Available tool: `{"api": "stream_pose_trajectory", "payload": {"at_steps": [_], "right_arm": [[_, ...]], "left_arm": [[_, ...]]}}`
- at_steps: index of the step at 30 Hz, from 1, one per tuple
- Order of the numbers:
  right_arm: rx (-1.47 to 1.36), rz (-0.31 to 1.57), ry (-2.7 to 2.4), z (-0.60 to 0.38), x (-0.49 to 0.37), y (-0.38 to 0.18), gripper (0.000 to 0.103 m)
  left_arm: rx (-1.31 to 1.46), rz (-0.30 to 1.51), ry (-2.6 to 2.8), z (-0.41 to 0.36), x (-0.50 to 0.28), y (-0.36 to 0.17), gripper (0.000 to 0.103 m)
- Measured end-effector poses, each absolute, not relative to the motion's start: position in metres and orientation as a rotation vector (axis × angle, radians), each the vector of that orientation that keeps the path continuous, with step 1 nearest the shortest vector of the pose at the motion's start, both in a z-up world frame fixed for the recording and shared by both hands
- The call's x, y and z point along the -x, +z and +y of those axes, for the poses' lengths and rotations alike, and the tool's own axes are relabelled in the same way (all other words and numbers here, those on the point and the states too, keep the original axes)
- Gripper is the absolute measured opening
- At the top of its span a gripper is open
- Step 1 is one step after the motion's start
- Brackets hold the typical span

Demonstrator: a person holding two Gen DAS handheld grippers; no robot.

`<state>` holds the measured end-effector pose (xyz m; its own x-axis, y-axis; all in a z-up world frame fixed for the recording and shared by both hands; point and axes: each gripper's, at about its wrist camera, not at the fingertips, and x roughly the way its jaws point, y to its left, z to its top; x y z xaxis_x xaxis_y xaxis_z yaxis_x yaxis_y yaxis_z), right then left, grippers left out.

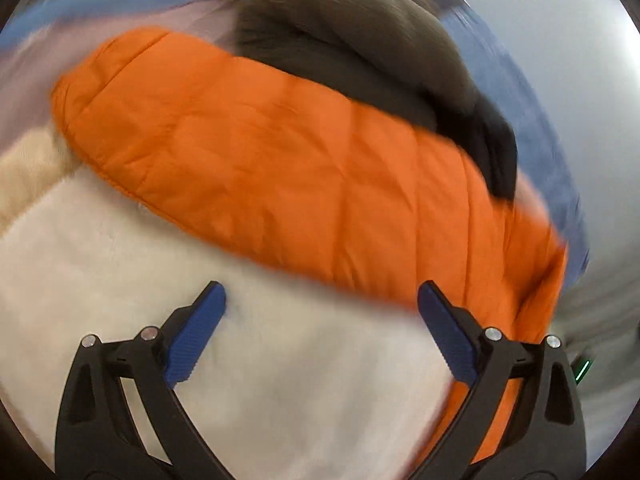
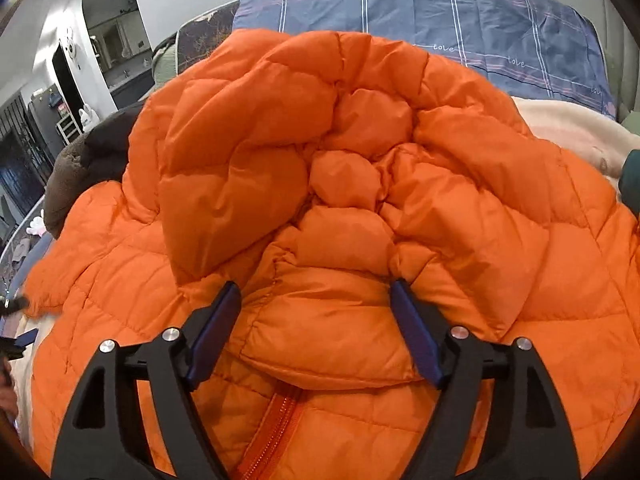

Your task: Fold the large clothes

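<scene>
1. Left gripper [image 1: 322, 300] first, in its own wrist view: its jaws stand wide apart with nothing between them, the blue pads [image 1: 198, 336] hanging over a cream fleece blanket [image 1: 160, 272] that fills the near left of the picture.
2. An orange puffer jacket [image 1: 280, 160] crosses that view as a long quilted band, from the far left down to the near right, where it passes under the right-hand finger. It lies on top of the cream fleece.
3. A dark brown fleecy garment [image 1: 360, 48] sits on the far side of the jacket, with blue cloth [image 1: 532, 132] to its right. This view is smeared, so finer detail is hard to make out.
4. Right gripper [image 2: 316, 308], in its wrist view: the jaws are spread, one to each side of the jacket's collar flap [image 2: 320, 336]; as far as I can see the pads stand off the cloth rather than pinching it.
5. The orange jacket [image 2: 240, 168] fills this view, its puffy hood [image 2: 348, 120] heaped up on the far side of the collar and the zip [image 2: 276, 428] running toward the near edge.
6. Beyond it lies a blue checked bedsheet [image 2: 460, 12]; the brown garment [image 2: 92, 160] shows at the far left and the cream fleece [image 2: 572, 128] at the right.
</scene>
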<state>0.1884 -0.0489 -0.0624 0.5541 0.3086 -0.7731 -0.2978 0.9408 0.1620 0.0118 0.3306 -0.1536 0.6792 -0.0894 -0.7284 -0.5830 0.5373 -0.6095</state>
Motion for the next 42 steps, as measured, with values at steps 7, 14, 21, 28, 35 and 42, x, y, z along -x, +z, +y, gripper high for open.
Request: {"api": "stream_pose_trajectory", "payload": {"at_steps": [7,14,21,28,35,42], "right_arm": [[-0.034,0.904,0.381,-0.054,-0.189,-0.064,0.084],[-0.03,0.901,0.395,-0.052,-0.185,-0.067,0.089],[-0.013,0.901,0.394,-0.046,-0.185,-0.068,0.091],[-0.049,0.894,0.408,-0.051,-0.185,-0.067,0.092],[-0.114,0.909,0.418,-0.091,-0.158,-0.039,0.091],[-0.191,0.91,0.266,-0.182,-0.125,-0.015,0.091]], "left_arm": [[1.047,0.73,0.495,0.361,-0.021,-0.161,0.097],[1.094,0.6,0.583,0.387,-0.008,-0.158,0.008],[0.698,0.37,0.418,0.327,-0.018,-0.031,0.006],[0.359,0.319,-0.016,0.165,-0.088,0.067,0.007],[0.112,0.499,-0.343,0.0,-0.148,0.032,0.025],[0.007,0.764,-0.415,-0.06,-0.18,-0.056,0.062]]}}
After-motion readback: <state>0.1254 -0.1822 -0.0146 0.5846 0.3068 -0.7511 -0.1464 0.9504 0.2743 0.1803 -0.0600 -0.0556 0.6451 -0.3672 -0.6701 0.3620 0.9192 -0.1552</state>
